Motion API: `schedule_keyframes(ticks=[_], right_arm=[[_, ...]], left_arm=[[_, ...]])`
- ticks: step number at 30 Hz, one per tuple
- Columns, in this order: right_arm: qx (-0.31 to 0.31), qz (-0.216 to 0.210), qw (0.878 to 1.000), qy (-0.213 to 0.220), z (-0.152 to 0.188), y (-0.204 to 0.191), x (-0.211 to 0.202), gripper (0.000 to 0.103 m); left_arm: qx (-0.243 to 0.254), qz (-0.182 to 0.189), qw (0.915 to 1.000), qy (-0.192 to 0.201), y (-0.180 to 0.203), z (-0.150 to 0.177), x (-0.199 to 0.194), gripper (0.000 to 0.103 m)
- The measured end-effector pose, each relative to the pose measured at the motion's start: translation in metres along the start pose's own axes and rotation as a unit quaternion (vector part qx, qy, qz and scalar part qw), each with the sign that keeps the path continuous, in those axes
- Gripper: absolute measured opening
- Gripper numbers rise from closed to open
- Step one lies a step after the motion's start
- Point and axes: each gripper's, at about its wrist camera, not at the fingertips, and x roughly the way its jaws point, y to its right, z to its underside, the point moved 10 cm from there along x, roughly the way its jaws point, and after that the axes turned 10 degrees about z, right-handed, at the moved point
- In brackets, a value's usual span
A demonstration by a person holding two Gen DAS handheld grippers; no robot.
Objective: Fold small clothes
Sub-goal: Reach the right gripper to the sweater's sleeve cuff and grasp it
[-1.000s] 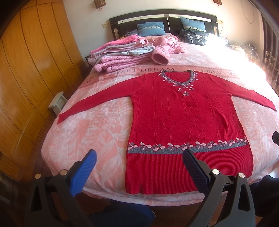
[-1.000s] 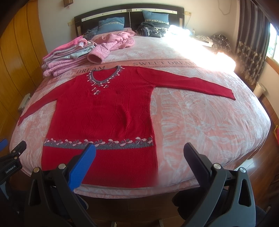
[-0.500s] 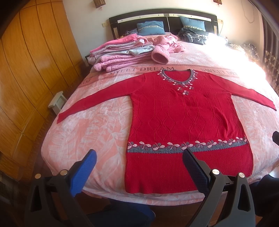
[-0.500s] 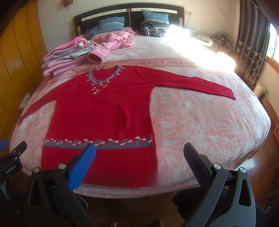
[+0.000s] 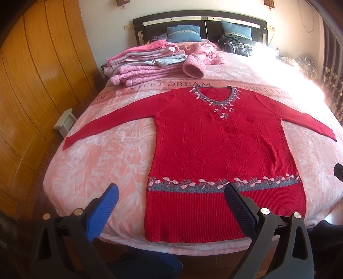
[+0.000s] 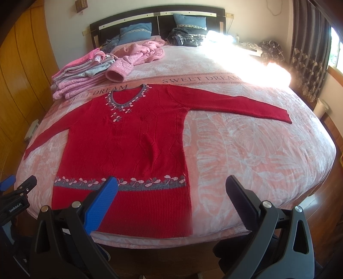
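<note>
A red sweater (image 5: 223, 150) lies flat and face up on the bed (image 5: 96, 163), hem at the foot edge, neckline toward the headboard (image 5: 199, 20), both sleeves stretched out sideways toward the bed's side edges. A grey band with pink flowers crosses it just above the ribbed hem.

The left gripper (image 5: 171, 199) hovers at the foot edge with its fingers spread wide, holding nothing; its dark finger overlaps the hem in view (whether it touches the knit cannot be told). The right gripper (image 6: 171, 193) is likewise spread and empty, its blue finger over the hem's right part, the dark one over bare bedspread.

Near the head of the bed, toward its left edge, sits a stack (image 5: 141, 62) of folded pink and grey clothes, with a loose pink jacket (image 6: 141, 55) beside it. Two blue pillows (image 5: 184, 34) lean against the headboard.
</note>
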Motion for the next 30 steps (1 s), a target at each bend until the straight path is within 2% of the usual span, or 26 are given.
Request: schedule_keyframes(ticks=[2,4,8,10,13,16,19,23,27,30], right_arm=[[0.004,-0.007,1.0,-0.009,-0.01,0.008,0.013,0.1],[0.009,0.012,0.999,-0.031,-0.021,0.023,0.033,0.1],[0.073,0.01,0.993,-0.093,-0.036,0.062,0.074,0.1],[0.081,0.011,0.991,-0.111,-0.051,0.081,0.097,0.099],[0.096,0.053,0.987,-0.114,-0.077,0.131,0.134,0.099],[0.143,0.076,0.978,-0.135,-0.09,0.189,0.169,0.099],[0.178,0.094,0.968,-0.149,-0.099,0.242,0.198,0.099],[0.211,0.092,0.962,-0.145,-0.114,0.294,0.241,0.099],[0.261,0.089,0.946,-0.173,-0.109,0.345,0.284,0.099],[0.286,0.097,0.937,-0.177,-0.105,0.381,0.299,0.099]], left_arm=[[-0.024,0.027,0.9993,-0.007,0.004,-0.009,0.011,0.099],[-0.045,0.032,0.9984,-0.014,0.005,-0.02,0.025,0.099],[-0.055,0.0,0.9981,-0.027,0.007,-0.047,0.056,0.099],[-0.073,0.003,0.9968,-0.033,0.009,-0.061,0.072,0.099],[-0.092,0.028,0.9947,-0.038,0.02,-0.083,0.1,0.099],[-0.101,0.019,0.9943,-0.026,0.025,-0.105,0.126,0.099],[-0.095,0.013,0.9953,-0.017,0.035,-0.126,0.153,0.099],[-0.082,0.02,0.9964,-0.01,0.056,-0.153,0.188,0.099],[-0.067,0.04,0.997,0.003,0.078,-0.171,0.214,0.099],[-0.058,0.039,0.9976,0.004,0.084,-0.175,0.232,0.099]])
